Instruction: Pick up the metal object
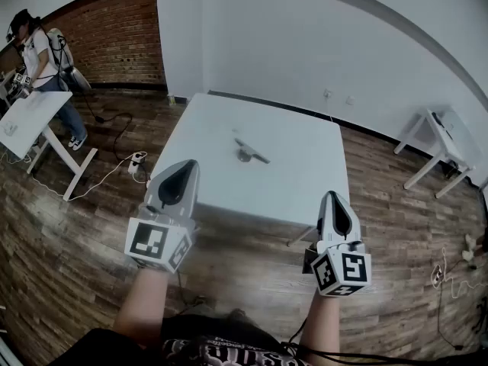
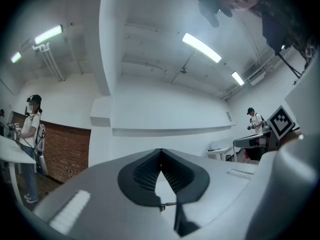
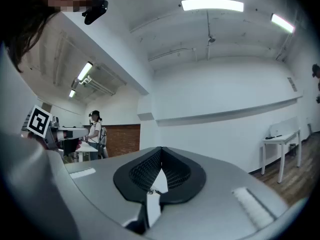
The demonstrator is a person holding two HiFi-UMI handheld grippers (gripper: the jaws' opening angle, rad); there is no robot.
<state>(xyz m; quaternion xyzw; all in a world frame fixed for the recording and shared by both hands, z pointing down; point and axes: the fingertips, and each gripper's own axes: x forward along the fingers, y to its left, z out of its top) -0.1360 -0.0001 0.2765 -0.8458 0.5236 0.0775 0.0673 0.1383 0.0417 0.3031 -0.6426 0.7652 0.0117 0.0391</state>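
The metal object [image 1: 248, 152], a flat grey strip on a small round base, lies near the middle of the white table [image 1: 221, 185]. Both grippers are held close to the person's body, well short of the table's near edge, and point upward. My left gripper [image 1: 185, 165] is shut with nothing between its jaws, and the left gripper view shows its tips [image 2: 160, 152] meeting against wall and ceiling. My right gripper [image 1: 333, 196] is likewise shut and empty, its tips [image 3: 161, 149] touching. Neither gripper view shows the metal object.
A person [image 1: 38, 52] stands at a white desk [image 1: 27, 117] at the far left. Cables and a power strip [image 1: 137, 162] lie on the wooden floor left of the table. Another small white table [image 1: 446, 139] stands at the right wall.
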